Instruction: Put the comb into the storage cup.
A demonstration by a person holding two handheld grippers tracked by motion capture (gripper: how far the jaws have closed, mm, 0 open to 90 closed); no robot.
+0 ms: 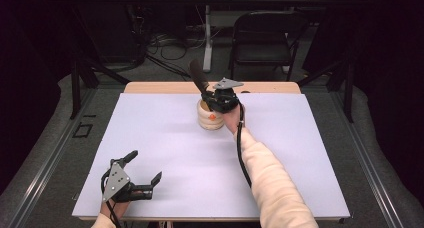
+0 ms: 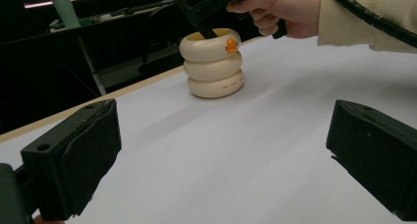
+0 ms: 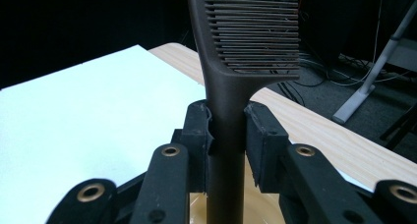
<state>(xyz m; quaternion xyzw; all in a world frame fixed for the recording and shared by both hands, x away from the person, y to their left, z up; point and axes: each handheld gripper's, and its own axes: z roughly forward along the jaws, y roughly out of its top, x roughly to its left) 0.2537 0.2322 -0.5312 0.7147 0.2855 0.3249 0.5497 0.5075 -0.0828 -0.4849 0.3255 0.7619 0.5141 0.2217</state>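
A cream holder (image 1: 210, 119) of three stacked rings with an orange dot stands on the white sheet (image 1: 170, 153), toward the far middle. My right gripper (image 1: 207, 97) hovers just above it, shut on the handle of a dark comb (image 1: 198, 75). The comb leans up and to the left, and its lower end dips into the holder's mouth. In the right gripper view the comb (image 3: 231, 81) stands upright between the pads (image 3: 199, 130). My left gripper (image 1: 146, 165) rests at the near left corner, open and with nothing in it. From there the holder (image 2: 212, 64) sits ahead, between the wide-apart pads (image 2: 74, 153).
The wooden table edge (image 1: 165, 87) shows beyond the sheet. Behind it are a black folding chair (image 1: 265, 35), a white stand leg (image 1: 207, 38) and floor cables (image 1: 165, 45). Black frame posts (image 1: 75, 83) flank the table.
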